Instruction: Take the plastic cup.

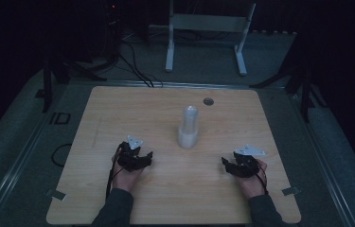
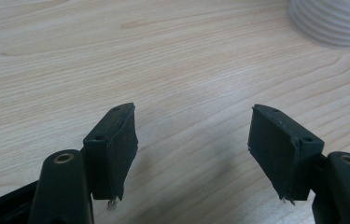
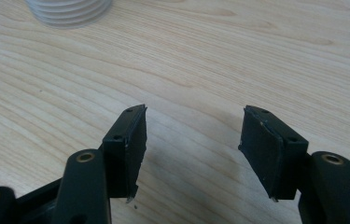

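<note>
both tongs (image 1: 139, 158) (image 1: 232, 166) low, jaws apart

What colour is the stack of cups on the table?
White, ridged stack of cups; clearest in the high view.

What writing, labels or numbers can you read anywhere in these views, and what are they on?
"ID": large letters on the floor left of the table, dim and only roughly legible.
Stack of white cups: no print visible.
Left gripper and right gripper: no markings readable; both have jaws apart, holding nothing.
</note>
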Available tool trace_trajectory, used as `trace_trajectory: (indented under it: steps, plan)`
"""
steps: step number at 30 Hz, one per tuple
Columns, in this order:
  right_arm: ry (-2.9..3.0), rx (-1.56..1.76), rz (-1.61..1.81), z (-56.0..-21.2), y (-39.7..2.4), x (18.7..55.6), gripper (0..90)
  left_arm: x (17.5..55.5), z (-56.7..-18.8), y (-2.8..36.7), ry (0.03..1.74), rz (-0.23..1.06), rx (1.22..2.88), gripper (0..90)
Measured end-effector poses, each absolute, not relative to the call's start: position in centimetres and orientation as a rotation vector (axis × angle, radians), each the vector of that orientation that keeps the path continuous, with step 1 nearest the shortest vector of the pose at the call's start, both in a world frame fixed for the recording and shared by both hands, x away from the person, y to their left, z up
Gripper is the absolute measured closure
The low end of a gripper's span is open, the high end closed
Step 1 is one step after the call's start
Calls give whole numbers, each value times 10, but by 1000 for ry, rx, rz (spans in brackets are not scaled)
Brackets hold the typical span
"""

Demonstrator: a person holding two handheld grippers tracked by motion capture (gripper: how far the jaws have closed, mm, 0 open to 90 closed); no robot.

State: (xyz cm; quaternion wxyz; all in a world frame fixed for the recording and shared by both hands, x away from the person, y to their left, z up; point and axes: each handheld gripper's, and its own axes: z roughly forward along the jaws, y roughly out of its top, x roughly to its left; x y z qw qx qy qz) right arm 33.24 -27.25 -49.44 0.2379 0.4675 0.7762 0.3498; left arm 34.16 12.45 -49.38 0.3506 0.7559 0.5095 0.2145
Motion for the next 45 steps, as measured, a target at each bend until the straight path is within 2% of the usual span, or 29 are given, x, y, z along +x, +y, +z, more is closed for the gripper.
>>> trace_trajectory:
  steps: [16, 39, 45]
  plan:
    - [2125, 1284, 1011, -482, -274, 327, 410, 335, -483, 116, 1208, 537, 1944, 340]
    - [2150, 1094, 1189, -414, -238, 357, 403, 373, -444, 68, 948, 417, 1965, 354]
    - [2149, 1059, 1223, -402, -225, 364, 393, 380, -448, 49, 890, 420, 1944, 264]
